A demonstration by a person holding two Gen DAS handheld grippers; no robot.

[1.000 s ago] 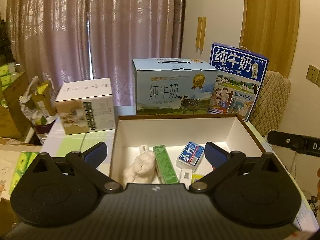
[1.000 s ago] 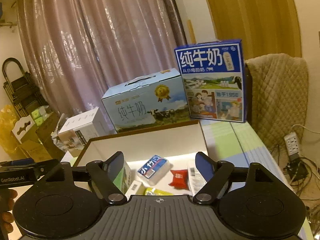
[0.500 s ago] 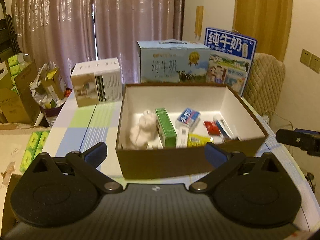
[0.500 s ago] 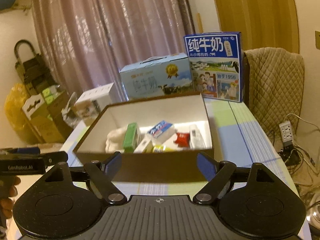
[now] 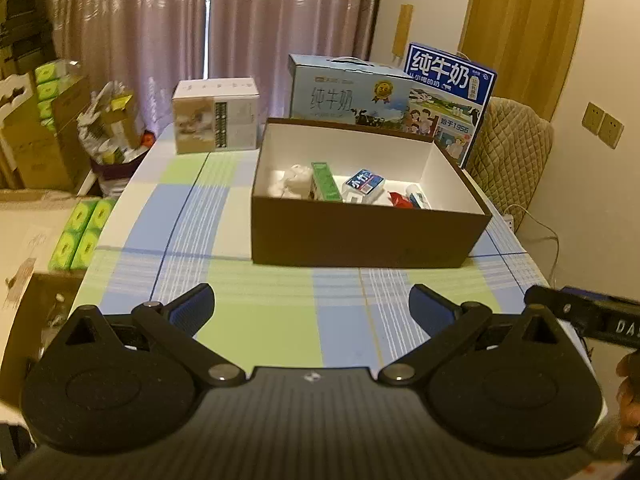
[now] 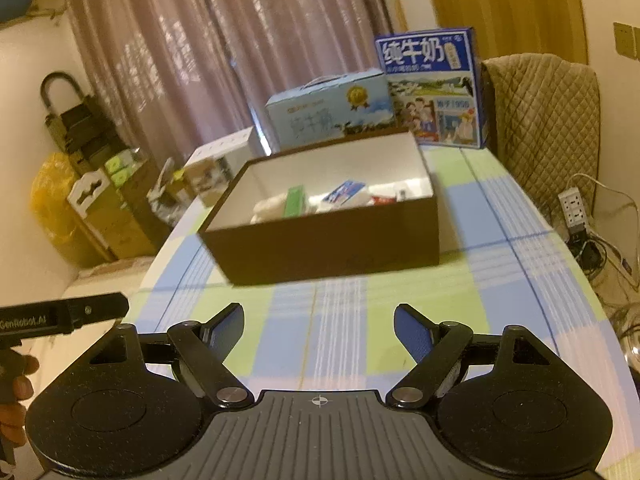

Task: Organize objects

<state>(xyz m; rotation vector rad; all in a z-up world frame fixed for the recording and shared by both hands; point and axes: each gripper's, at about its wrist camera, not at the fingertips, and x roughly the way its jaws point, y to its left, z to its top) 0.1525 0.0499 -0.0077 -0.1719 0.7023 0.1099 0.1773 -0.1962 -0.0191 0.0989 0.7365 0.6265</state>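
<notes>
**Box w/ sorted items, both grippers clear**

Box (image 5: 366, 236): brown outside, white inside, lid off, sits mid-table on checked cloth (image 5: 280, 320). All places below given rel. to box.

Contents, left to right in left wrist view:
- white soft lump (image 5: 290, 180), left end
- green carton (image 5: 326, 182), on edge beside lump
- blue/white pack (image 5: 364, 184), centre
- red sachet (image 5: 398, 199), right of centre
- white tube-like item (image 5: 416, 199), next to sachet; type not clear

Behind box: pale-blue milk case (image 5: 350, 94), dark-blue milk case (image 5: 448, 100) to its right rear. White carton (image 5: 216, 120) off left rear corner. Padded chair (image 5: 510, 148) off right side.

Grippers:
- left gripper (image 5: 312, 308): jaws wide apart, nothing between, over bare cloth in front of box, well apart from it.
- right gripper (image 6: 319, 326): jaws likewise spread, empty, also in front of box. Right view is smeared, so small items read poorly there.

No loose item seen on cloth in front of box; the sort looks at or near its end.

Risks from here (judgement):
- Green carton stands on narrow edge; a bump to box wall could tip it onto lump or pack.
- Any further reach in: spread jaws could catch near rim and drag the box across the cloth.
- Two grippers sit close side by side; a careless swing could knock them together.
- Cloth may slide under box if pushed.
</notes>
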